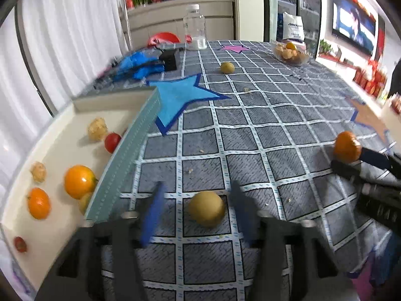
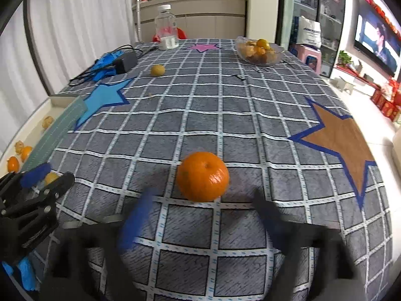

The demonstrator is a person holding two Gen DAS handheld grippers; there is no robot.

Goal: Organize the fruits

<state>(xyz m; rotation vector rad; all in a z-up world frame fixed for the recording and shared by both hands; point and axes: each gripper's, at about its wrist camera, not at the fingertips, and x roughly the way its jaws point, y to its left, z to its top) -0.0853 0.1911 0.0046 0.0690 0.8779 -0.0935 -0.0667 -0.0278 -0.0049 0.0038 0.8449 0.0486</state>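
Note:
My left gripper (image 1: 198, 193) is open, its blue fingers on either side of a yellow-green fruit (image 1: 207, 208) lying on the checked tablecloth. My right gripper (image 2: 203, 198) is open around an orange mandarin (image 2: 203, 176), which rests on the cloth; the same mandarin shows in the left wrist view (image 1: 347, 146). A white tray (image 1: 62, 135) with a teal rim at the left holds several fruits: mandarins (image 1: 79, 181), a cherry tomato (image 1: 112, 142) and pale husked fruits (image 1: 97, 128). Another yellow-green fruit (image 1: 227, 67) lies far back on the table.
A glass bowl (image 2: 259, 50) of fruit stands at the far right. A clear bottle (image 1: 195, 27), a black adapter (image 1: 169, 59) and blue cloth (image 1: 140, 65) are at the far left. Felt stars lie on the cloth: blue (image 1: 180, 95), brown (image 2: 343, 138), pink (image 2: 204, 47).

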